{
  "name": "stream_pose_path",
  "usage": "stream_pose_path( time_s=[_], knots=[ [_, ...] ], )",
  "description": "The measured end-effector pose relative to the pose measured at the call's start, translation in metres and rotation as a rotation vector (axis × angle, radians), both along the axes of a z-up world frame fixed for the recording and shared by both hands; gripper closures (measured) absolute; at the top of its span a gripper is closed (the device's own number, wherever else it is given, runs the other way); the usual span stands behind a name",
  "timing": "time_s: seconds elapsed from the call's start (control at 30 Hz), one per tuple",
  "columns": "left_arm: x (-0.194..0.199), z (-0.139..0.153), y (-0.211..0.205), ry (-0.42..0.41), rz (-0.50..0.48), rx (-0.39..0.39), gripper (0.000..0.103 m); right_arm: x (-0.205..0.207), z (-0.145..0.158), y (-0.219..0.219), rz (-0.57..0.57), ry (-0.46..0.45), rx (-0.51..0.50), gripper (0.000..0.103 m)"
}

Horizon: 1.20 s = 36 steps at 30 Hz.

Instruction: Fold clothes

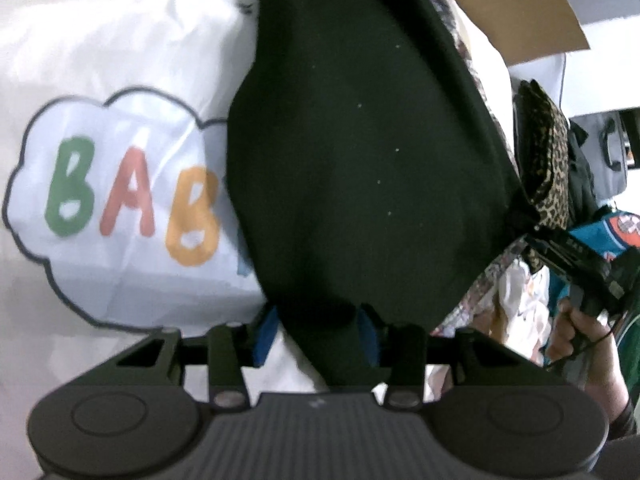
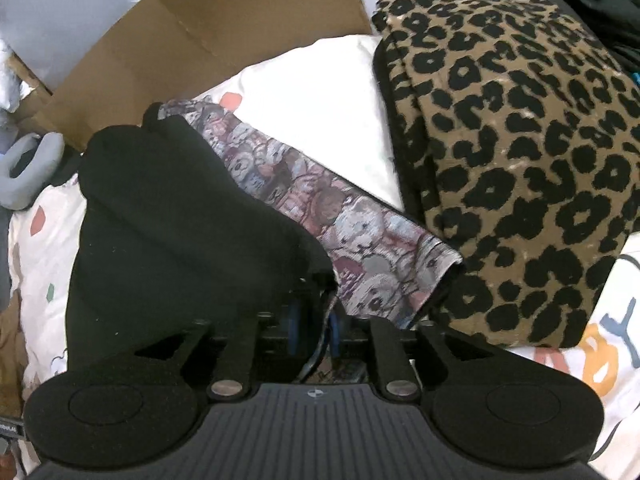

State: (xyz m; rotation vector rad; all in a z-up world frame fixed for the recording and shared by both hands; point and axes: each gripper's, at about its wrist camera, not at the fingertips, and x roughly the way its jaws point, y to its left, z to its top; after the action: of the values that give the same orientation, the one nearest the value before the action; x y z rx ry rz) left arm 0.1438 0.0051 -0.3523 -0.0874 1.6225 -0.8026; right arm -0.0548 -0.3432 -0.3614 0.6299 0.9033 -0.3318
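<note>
Spreading under everything: a white sheet [image 1: 120, 60] printed with coloured letters in a cloud outline. Lying on it at the right, in the right wrist view: a folded leopard cloth [image 2: 512, 152], touching the edge of a patterned cloth [image 2: 360, 232] with teddy-bear faces. Standing behind both: a brown cardboard flap [image 2: 192, 40].

Hanging across the middle of the left wrist view: a black garment [image 1: 360, 140], stretched between the two grippers, covering part of the letters. Draping over the patterned cloth in the right wrist view, the same black garment [image 2: 180, 220], bunched and folded over itself.

Gripping the garment's near edge: the left gripper [image 1: 320, 332], jaws closed narrow on the fabric, blue pads [image 1: 267, 336] showing either side. Pinching another edge: the right gripper [image 2: 314, 328], jaws nearly together, apparently on the black fabric, though the fold hides the exact contact. Showing at the right rim of the left wrist view: the right gripper [image 1: 536, 236] again, with the hand [image 1: 584, 332] wrapped round its handle.

Resting at the far left of the right wrist view: a grey ring [image 2: 28, 176].
</note>
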Motion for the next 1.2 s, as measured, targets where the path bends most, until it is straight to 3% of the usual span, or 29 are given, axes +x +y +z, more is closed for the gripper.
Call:
stream_pose_path(
  time_s=[0.33,0.4,0.5,0.53,0.6,0.7,0.9,1.2],
  knots=[
    [-0.017,-0.011,0.032,0.109,0.099,-0.087,0.056,-0.001,0.000,-0.018,-0.077,-0.024,-0.010,0.071],
    [-0.019,-0.014,0.032,0.119,0.112,-0.111,0.057,-0.001,-0.002,-0.020,-0.098,-0.031,-0.007,0.078],
    [-0.022,-0.017,0.031,0.125,0.100,-0.122,0.075,0.000,-0.004,-0.021,-0.097,-0.028,-0.011,0.095],
    [-0.023,-0.017,0.031,0.123,0.086,-0.114,0.085,0.000,-0.004,-0.021,-0.091,-0.030,-0.009,0.097],
    [-0.023,-0.012,0.028,0.115,0.050,-0.095,0.092,0.001,0.000,-0.018,-0.074,-0.035,-0.027,0.098],
    [-0.021,0.002,0.024,0.107,0.002,-0.126,0.099,-0.003,0.008,-0.021,-0.090,-0.065,-0.017,0.099],
    [-0.017,0.019,0.017,0.106,-0.042,-0.166,0.101,-0.010,0.022,-0.027,-0.125,-0.111,-0.016,0.099],
    [-0.024,0.011,0.000,0.125,-0.063,-0.172,0.101,-0.019,0.023,-0.035,-0.152,-0.100,-0.063,0.099]
  ],
)
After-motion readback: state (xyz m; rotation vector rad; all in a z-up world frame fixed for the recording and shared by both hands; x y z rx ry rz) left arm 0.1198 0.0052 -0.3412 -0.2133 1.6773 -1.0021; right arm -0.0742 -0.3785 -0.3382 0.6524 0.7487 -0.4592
